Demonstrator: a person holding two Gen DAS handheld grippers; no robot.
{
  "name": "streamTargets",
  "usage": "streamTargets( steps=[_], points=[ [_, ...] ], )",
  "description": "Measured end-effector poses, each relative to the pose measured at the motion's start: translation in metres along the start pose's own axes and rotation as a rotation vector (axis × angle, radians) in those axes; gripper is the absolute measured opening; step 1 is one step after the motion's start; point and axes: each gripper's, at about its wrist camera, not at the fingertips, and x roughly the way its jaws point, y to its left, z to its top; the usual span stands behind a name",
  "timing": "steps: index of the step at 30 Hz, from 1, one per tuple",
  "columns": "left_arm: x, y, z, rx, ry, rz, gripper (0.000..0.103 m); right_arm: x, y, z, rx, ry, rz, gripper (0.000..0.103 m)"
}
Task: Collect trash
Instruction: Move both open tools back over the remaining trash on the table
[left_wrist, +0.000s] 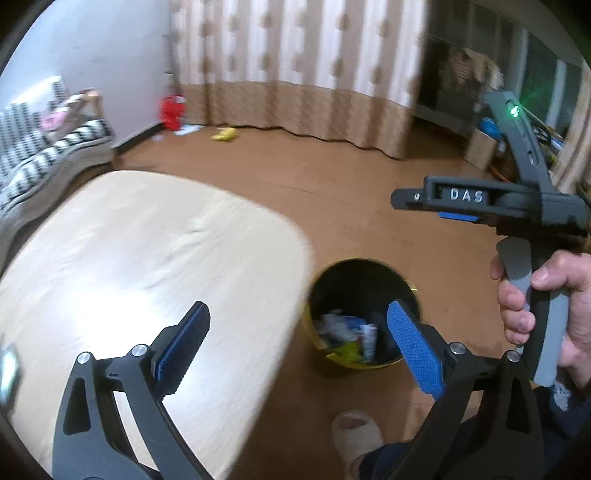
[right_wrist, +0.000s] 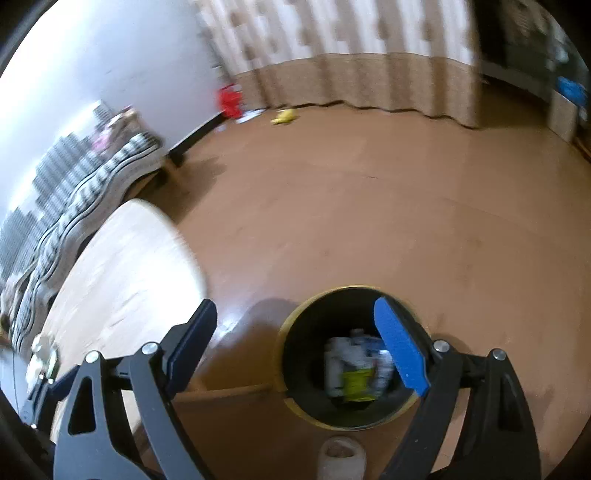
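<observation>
Blue ribbed pads face each other across a wide gap on both pairs of tongs, and nothing sits between them. The left tongs (left_wrist: 299, 339) stand apart over the edge of the pale wooden surface (left_wrist: 140, 240) and the round dark bin with a yellow rim (left_wrist: 360, 295) (its inside is black). The right tongs (right_wrist: 295, 343) are likewise spread wide, hanging almost straight above that bin (right_wrist: 317, 321). Crumpled white, blue and yellow-green wrappers (right_wrist: 354, 369) lie at the bin's bottom. In the left wrist view a hand (left_wrist: 546, 306) grips the grey handle of the right tongs. A pale slipper (left_wrist: 356, 435) rests on the brown floor (right_wrist: 369, 206) just beside the bin. Farther off, a small yellow object (left_wrist: 224, 134) and a red object (left_wrist: 173, 112) lie near the beige curtain (left_wrist: 295, 66).
</observation>
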Motion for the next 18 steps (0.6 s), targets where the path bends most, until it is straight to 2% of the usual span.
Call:
streamTargets(
  steps=[6,12,18],
  points=[
    [-0.063,0.079,-0.032,-0.093,-0.019,0.192,0.095,0.005,0.112,-0.018,-0.184,0.052,0.096,0.084],
    [-0.124,0.174,-0.072,-0.284,-0.036,0.324,0.095,0.005,0.230,-0.050,-0.361,0.090,0.190,0.084],
    [-0.176,0.253,-0.122,-0.407,-0.035,0.458,0.095,0.012,0.318,-0.086,-0.494,0.132,0.262,0.084]
  ],
)
